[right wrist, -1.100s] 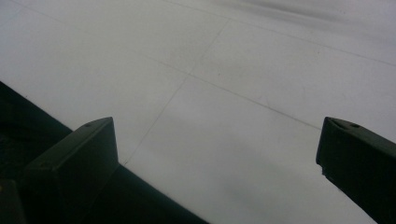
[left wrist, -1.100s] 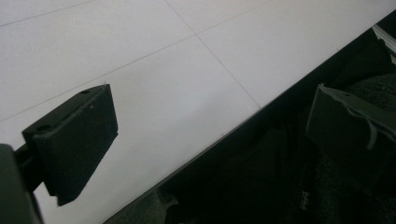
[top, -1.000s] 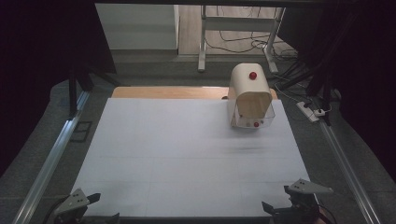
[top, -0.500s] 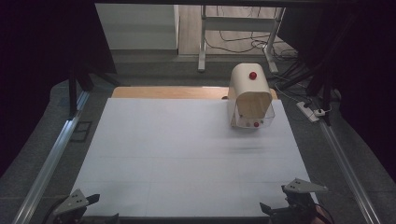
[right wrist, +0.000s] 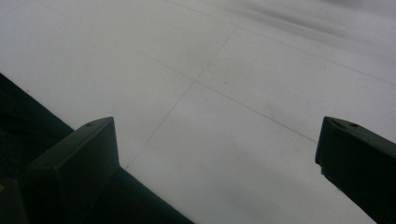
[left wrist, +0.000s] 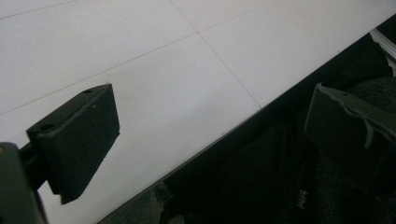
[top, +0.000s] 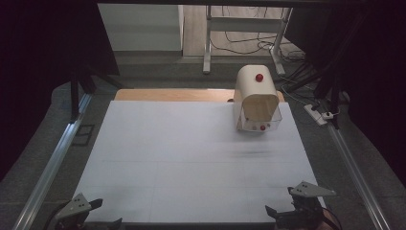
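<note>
- The tabletop [top: 191, 163] carries a white sheet with faint straight seams; a strip of bare wood shows along its far edge.
- The lighting is dim. Dark curtains stand at the left and right of the room, and grey carpet surrounds the tabletop.
- Metal rails [top: 52, 163] run along both long sides of the tabletop, set just off its edges.
- The left claw [top: 93, 213] sits at the near left corner in the high view. In the left gripper view its jaws stand wide apart and hold nothing; one jaw is above the white sheet, the other is past the near edge above dark fabric.
- The right claw [top: 282, 211] sits at the near right corner in the high view. In the right gripper view its jaws stand wide apart and hold nothing; both hang above the white sheet close to its near edge.
- The cream appliance [top: 256, 98] with a rounded top, a red knob and a clear front bin stands upright at the far right of the tabletop, well apart from both claws.
- The white surface between the claws and the cream appliance carries no other item.
- Beyond the far edge stand the metal frame legs [top: 208, 40] of another table, with cables [top: 239, 45] on the floor.
- A white power strip [top: 320, 114] lies on the carpet just beyond the right rail.
</note>
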Demonstrator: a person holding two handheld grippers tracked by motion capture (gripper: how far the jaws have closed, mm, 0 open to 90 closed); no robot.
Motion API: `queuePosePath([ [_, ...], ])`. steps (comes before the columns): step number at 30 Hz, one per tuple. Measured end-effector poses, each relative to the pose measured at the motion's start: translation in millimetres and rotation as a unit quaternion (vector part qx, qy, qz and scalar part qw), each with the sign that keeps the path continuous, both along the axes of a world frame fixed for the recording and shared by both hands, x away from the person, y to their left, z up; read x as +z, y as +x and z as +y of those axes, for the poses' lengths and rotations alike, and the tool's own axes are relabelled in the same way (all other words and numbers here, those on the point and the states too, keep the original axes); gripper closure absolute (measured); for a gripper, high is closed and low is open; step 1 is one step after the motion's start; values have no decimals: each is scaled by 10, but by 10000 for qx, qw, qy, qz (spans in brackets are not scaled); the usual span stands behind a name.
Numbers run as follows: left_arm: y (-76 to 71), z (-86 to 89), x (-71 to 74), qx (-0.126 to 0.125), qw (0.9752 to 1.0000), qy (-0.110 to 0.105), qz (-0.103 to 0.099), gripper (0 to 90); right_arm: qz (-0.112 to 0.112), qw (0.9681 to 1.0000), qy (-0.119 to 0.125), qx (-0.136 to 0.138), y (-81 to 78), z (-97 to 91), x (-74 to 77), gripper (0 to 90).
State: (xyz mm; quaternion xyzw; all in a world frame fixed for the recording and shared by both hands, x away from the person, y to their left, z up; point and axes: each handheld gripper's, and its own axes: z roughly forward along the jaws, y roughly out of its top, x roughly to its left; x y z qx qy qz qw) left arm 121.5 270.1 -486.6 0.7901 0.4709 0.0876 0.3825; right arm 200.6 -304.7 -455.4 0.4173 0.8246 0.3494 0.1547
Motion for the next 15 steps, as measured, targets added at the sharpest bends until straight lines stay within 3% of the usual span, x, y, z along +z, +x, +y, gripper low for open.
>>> queuePosePath([
  [15,-8,2,-1,11,10000,-2,-2,43,-175,9994,230,200,101,64,35,0],
])
